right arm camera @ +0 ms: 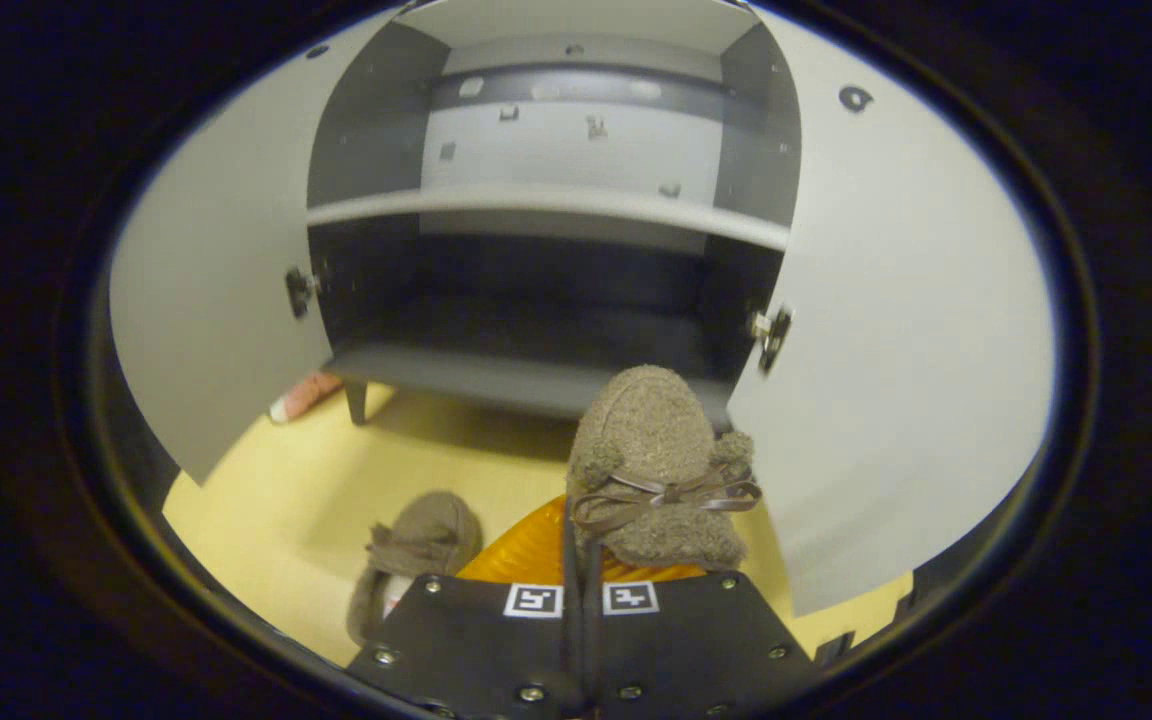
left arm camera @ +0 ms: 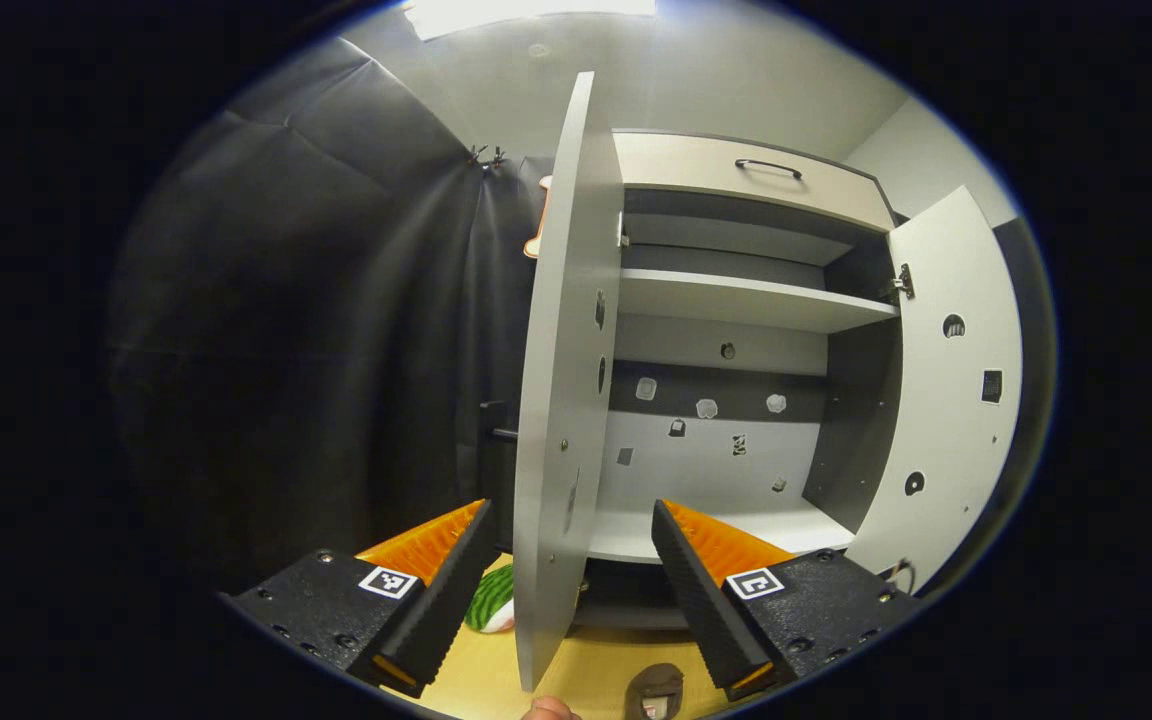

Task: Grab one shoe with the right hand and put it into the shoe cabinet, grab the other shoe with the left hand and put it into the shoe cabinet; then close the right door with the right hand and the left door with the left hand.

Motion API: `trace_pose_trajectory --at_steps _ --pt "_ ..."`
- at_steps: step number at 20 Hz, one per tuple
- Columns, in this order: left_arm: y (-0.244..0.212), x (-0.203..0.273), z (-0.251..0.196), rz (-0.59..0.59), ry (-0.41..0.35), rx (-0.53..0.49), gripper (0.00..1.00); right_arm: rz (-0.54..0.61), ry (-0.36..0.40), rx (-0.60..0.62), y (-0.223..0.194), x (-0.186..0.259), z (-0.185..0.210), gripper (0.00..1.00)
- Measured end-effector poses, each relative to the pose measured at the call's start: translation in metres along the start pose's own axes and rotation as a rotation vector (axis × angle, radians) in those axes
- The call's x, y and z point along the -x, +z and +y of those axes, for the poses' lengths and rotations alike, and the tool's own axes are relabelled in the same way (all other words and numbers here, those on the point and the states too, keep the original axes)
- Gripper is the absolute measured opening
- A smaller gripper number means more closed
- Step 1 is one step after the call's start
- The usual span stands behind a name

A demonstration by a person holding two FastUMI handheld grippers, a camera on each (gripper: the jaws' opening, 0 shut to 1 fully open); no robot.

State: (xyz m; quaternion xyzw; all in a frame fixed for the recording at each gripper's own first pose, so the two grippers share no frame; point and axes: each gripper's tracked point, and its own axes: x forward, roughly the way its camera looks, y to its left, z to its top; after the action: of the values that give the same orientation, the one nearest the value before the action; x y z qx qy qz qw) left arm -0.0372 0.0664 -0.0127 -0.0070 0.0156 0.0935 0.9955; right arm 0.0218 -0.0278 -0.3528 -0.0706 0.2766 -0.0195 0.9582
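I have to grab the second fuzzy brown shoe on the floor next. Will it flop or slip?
The shoe on the floor looks soft and fleecy, so it probably sags when pinched. Its nap likely grips well. It seems light, like the shoe the right gripper holds.

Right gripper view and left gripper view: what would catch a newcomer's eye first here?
The fuzzy brown shoe with a bow, pinched in the right gripper before the open shoe cabinet. The other shoe lies on the yellow floor. The left gripper stands open astride the left door.
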Motion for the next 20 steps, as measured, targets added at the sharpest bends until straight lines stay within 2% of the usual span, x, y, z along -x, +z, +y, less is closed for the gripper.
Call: trace_pose_trajectory --at_steps 1,5,6,8,9,10,15,17,18,20 --pt "0.0 -0.001 0.001 -0.002 0.003 0.002 0.93 -0.059 -0.003 0.0 0.03 0.005 -0.002 0.0" --pt "-0.001 0.002 0.006 -0.008 0.014 0.013 0.93 -0.244 0.011 -0.004 0.148 0.016 -0.002 0.0" --pt "-0.001 0.003 0.007 -0.01 0.02 0.014 0.96 -0.279 0.014 -0.007 0.17 0.012 -0.001 0.0" --pt "-0.001 0.006 0.013 -0.014 0.036 0.018 0.96 -0.334 0.008 -0.005 0.209 -0.007 -0.007 0.0" --pt "-0.001 0.007 0.016 -0.017 0.045 0.021 0.93 -0.35 0.0 0.002 0.226 -0.016 -0.011 0.0" --pt "0.0 0.009 0.02 -0.02 0.056 0.023 0.96 -0.359 -0.009 0.008 0.242 -0.027 -0.015 0.0" --pt "-0.002 0.019 0.045 -0.023 0.139 0.015 0.96 -0.347 -0.048 0.003 0.284 -0.084 -0.029 0.0" --pt "-0.002 0.024 0.056 -0.023 0.173 0.016 0.96 -0.316 -0.054 0.002 0.289 -0.114 -0.028 0.0" --pt "-0.003 0.026 0.062 -0.023 0.193 0.014 0.92 -0.292 -0.051 0.004 0.29 -0.13 -0.028 0.01" --pt "-0.004 0.032 0.072 -0.02 0.232 0.009 0.96 -0.258 -0.048 -0.002 0.29 -0.152 -0.029 0.0"
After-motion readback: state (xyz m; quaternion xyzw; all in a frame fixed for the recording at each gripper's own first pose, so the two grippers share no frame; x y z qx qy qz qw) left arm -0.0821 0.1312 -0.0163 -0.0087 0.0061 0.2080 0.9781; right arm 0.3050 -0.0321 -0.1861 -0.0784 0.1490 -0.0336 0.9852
